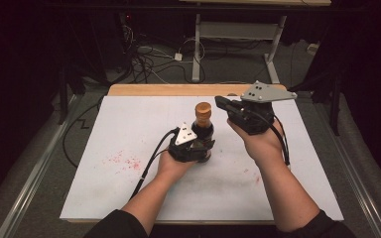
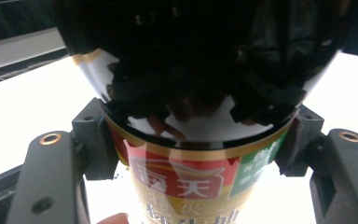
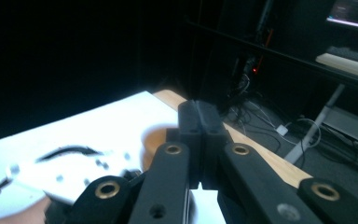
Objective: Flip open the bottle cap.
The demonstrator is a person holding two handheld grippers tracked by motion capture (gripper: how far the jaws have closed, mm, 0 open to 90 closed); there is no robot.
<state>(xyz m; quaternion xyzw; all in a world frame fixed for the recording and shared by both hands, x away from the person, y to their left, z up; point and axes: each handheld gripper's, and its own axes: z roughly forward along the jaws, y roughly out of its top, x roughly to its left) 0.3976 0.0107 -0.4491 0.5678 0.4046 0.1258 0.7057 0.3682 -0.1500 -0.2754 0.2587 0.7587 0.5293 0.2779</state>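
A dark sauce bottle point(image 1: 204, 130) with an orange-brown cap point(image 1: 203, 111) stands upright on the white board point(image 1: 129, 124). My left gripper point(image 1: 202, 147) is shut on the bottle's lower body. In the left gripper view both pads point(image 2: 96, 140) press against the bottle point(image 2: 186, 182) just above its red and gold label. My right gripper point(image 1: 222, 103) hangs in the air just right of the cap, level with it, jaws shut on nothing. In the right gripper view its closed fingertips point(image 3: 199, 122) point past the cap point(image 3: 154, 142).
The white board lies on a wooden table point(image 1: 178, 89) and carries red stains point(image 1: 123, 160) at the left and a small one point(image 1: 257, 179) at the right. Cables point(image 1: 149, 59) and a desk frame point(image 1: 196, 54) stand on the floor beyond the table.
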